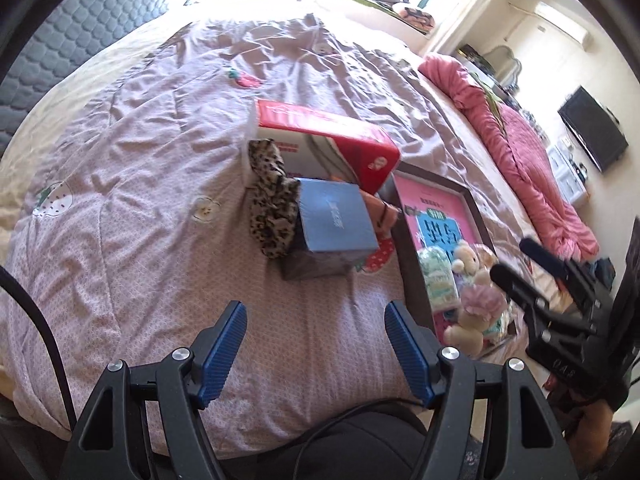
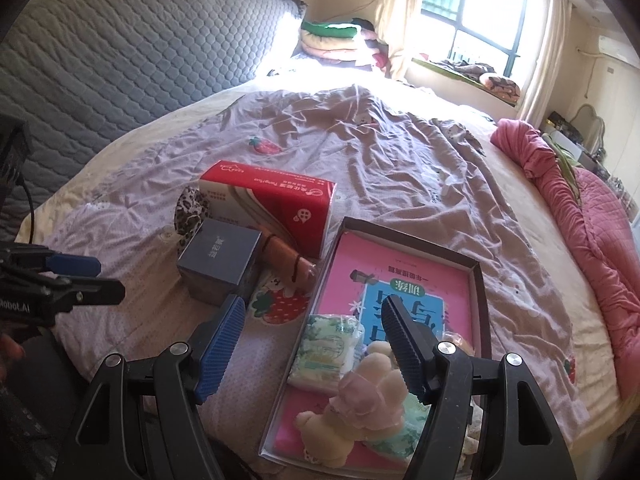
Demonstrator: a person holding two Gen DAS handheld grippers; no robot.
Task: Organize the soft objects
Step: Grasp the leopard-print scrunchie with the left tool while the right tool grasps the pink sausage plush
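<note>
A shallow dark-rimmed tray (image 2: 476, 280) lies flat on the bed, lined with a pink and blue printed sheet. In its near end a cream plush bear (image 2: 360, 404) in a pink hat lies on its side, just beside a green-and-white soft pack (image 2: 326, 354) (tissues, possibly; the print is too small to read). Outside the tray, a leopard-print cloth (image 1: 270, 200) is crumpled against a red tissue pack (image 2: 272, 200), and an orange roll (image 2: 286, 256) lies between that pack and the tray.
</note>
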